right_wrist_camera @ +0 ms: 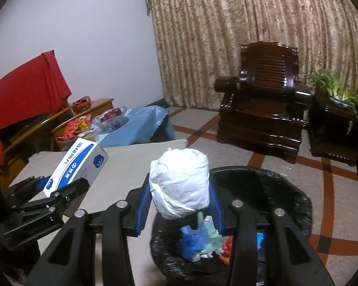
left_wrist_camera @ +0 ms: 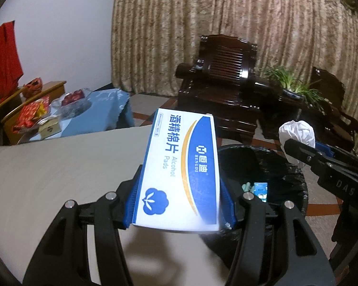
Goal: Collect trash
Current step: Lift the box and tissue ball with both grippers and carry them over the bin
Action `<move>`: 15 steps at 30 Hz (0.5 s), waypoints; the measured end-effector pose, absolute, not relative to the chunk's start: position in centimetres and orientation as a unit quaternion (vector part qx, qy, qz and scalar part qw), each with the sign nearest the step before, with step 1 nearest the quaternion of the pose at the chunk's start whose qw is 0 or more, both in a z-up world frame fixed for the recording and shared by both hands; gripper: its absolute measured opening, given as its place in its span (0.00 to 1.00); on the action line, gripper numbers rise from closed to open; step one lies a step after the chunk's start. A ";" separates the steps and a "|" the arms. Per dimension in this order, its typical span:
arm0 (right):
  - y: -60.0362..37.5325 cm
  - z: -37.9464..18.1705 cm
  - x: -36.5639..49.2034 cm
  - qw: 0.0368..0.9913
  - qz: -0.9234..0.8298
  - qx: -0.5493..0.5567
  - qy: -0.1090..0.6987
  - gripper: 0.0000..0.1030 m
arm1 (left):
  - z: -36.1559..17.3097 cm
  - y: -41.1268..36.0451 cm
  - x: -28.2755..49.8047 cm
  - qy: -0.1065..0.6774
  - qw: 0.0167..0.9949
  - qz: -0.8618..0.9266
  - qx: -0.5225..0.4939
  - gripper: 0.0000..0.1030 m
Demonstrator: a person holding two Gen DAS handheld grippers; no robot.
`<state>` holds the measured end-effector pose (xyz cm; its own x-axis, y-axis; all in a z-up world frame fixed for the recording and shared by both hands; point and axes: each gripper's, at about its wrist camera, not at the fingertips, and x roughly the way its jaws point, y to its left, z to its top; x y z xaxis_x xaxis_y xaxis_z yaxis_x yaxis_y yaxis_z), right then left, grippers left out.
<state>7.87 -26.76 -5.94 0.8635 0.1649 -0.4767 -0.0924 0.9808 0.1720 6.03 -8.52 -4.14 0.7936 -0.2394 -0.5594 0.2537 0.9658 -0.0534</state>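
Your right gripper clamps the tissue wad above the bin; your left gripper pinches the box beside the bin, awaiting its drop.

Left wrist view: above table edge, close, facing curtain; trash bin lower right. Right wrist view: directly over bin, same heading, armchair beyond it. Shared: bin, armchair, curtain, table.
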 end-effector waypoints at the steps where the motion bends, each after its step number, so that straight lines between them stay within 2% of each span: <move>1: -27.0 -5.9 7.8 0.963 0.063 0.071 0.252 0.42 | -4.1 -9.1 6.1 0.292 0.947 -0.136 0.014 0.53; 15: -32.1 -7.2 7.7 0.962 0.003 0.078 0.262 0.42 | -5.5 -14.4 7.4 0.294 0.936 -0.188 0.037 0.53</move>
